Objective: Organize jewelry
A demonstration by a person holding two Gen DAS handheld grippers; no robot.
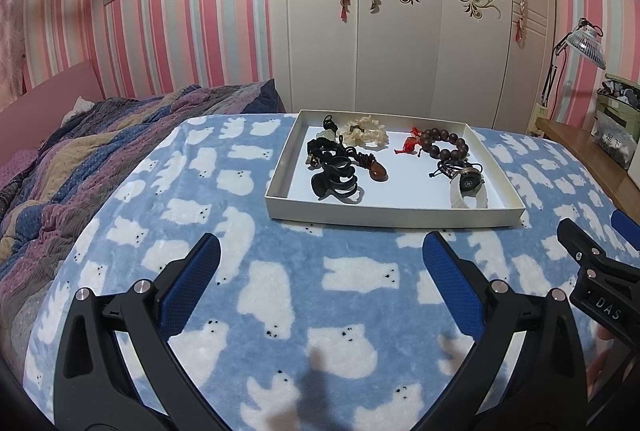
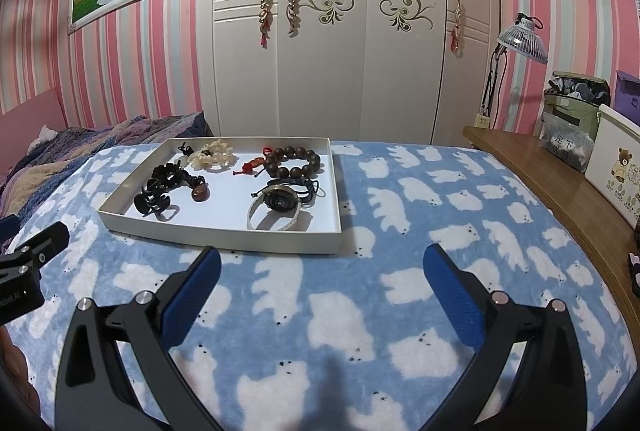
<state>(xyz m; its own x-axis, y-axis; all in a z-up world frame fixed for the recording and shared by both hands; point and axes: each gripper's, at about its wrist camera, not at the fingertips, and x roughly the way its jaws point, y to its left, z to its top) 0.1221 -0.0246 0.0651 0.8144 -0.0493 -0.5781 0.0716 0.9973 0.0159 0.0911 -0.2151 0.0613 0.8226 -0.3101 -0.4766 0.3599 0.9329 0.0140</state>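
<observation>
Left gripper (image 1: 320, 263): you are holding it above the polar-bear blanket (image 1: 280, 291), short of the tray's near edge, with its blue pads spread wide and nothing between them.
Right gripper (image 2: 320, 267): you are holding it the same way, jaws wide apart and empty, facing the tray's near right corner.
Tray (image 1: 394, 217): the shallow white box is sitting on the blanket toward its far edge, and all the jewelry in view is lying inside it.
Left half of the tray: a black hair claw (image 1: 334, 185) is resting near the near edge, an amber pendant on a dark cord (image 1: 378, 171) just beside it, and a cream flower piece (image 1: 362, 135) by the far wall.
Right half of the tray: a wooden bead bracelet (image 1: 444, 147) with a red knot charm (image 1: 410, 143) beside it is lying toward the far wall, and a white-strapped watch (image 1: 468, 187) is standing near the near right corner, touching a dark corded bracelet (image 1: 452, 167).
Step in hand: you are probably either starting or finishing; nothing is gripped, and the pieces are already looking loosely grouped.
Next move: if sorting remains, you are needing to reach over the low near wall and close on one piece only.
Care point: the black cords are overlapping on the left half, so a careless pinch is likely to drag a neighbour along.
</observation>
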